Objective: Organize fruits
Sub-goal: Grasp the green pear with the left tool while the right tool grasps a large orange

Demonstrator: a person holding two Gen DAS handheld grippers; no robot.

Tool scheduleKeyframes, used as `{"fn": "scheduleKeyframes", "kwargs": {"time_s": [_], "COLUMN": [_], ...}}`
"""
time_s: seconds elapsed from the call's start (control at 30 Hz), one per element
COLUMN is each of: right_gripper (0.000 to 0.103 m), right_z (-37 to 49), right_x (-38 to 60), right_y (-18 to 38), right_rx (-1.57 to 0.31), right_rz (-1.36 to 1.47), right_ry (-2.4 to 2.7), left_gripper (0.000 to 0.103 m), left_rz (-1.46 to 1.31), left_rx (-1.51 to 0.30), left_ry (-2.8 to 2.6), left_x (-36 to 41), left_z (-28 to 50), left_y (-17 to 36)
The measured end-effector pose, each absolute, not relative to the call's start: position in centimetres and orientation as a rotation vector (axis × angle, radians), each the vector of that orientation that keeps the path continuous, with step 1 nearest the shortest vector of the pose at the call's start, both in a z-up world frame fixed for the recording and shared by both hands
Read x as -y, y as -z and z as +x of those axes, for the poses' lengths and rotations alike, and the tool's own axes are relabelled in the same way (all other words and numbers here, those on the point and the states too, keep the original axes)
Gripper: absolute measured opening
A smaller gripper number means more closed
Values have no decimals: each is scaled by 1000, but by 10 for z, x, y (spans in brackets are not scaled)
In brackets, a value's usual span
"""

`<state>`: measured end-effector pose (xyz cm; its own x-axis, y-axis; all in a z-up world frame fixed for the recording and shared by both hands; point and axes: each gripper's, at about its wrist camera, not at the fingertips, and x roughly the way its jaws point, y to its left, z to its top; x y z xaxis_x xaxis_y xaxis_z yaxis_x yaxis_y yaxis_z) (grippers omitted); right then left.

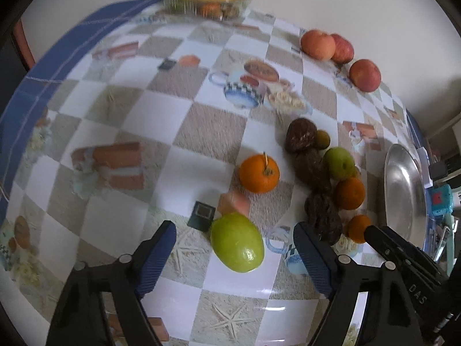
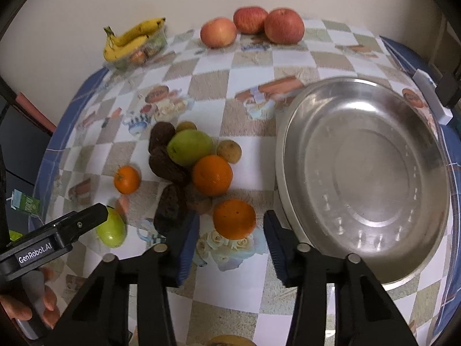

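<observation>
My left gripper [image 1: 234, 227] is open low over the checked tablecloth, with a green mango-like fruit [image 1: 237, 242] lying loose between its blue fingers. My right gripper [image 2: 231, 216] is open around an orange [image 2: 234, 219], with a small gap showing on each side. Just beyond sits a pile of fruit: dark brown wrinkled fruits [image 2: 167, 164], a green fruit [image 2: 190, 147], another orange [image 2: 212, 175] and a small yellowish fruit [image 2: 229, 150]. A lone orange [image 1: 259, 173] with a stalk lies apart. A wide steel basin [image 2: 288, 144] stands right of the right gripper.
Three reddish apples [image 2: 250, 26] rest by the wall at the back. Bananas [image 2: 129, 39] lie on a clear plastic box [image 2: 144, 50] at the far corner. The table's blue edge [image 1: 17, 109] curves along the left. A hand [image 2: 43, 302] holds the left gripper's handle.
</observation>
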<state>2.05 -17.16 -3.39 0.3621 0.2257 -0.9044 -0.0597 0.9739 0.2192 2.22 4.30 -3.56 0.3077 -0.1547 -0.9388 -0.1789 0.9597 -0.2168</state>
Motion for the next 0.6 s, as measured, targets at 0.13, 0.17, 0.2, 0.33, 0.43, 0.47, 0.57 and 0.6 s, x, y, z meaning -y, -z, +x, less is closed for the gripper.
{"fn": "scheduleKeyframes", "kwargs": {"time_s": [0.13, 0.17, 0.2, 0.33, 0.43, 0.47, 0.57, 0.6], "right_gripper": [43, 42, 40, 37, 36, 36, 36, 35], "right_z": [25, 26, 27, 29, 28, 27, 27, 27], "right_x": [171, 171, 170, 167, 166, 166, 165, 165], "right_y": [44, 46, 48, 49, 49, 49, 47, 45], "right_rx": [-1220, -1226, -1234, -1238, -1239, -1238, -1232, -1226], "right_rz": [162, 160, 157, 152, 141, 144, 150, 151], "right_ry": [-175, -172, -171, -177, -183, -184, -182, -180], "left_gripper": [75, 73, 68, 46, 45, 45, 45, 44], "left_rz": [-326, -328, -330, -338, -337, -341, -365, -368], "left_rx": [-1292, -1301, -1307, -1330, -1331, -1330, -1324, -1317], "left_ry": [-12, -10, -6, 4, 3, 4, 2, 1], "left_x": [-43, -43, -42, -41, -43, -44, -48, -48], "left_z": [25, 26, 27, 28, 27, 26, 25, 25], "left_y": [43, 45, 46, 51, 50, 50, 49, 48]}}
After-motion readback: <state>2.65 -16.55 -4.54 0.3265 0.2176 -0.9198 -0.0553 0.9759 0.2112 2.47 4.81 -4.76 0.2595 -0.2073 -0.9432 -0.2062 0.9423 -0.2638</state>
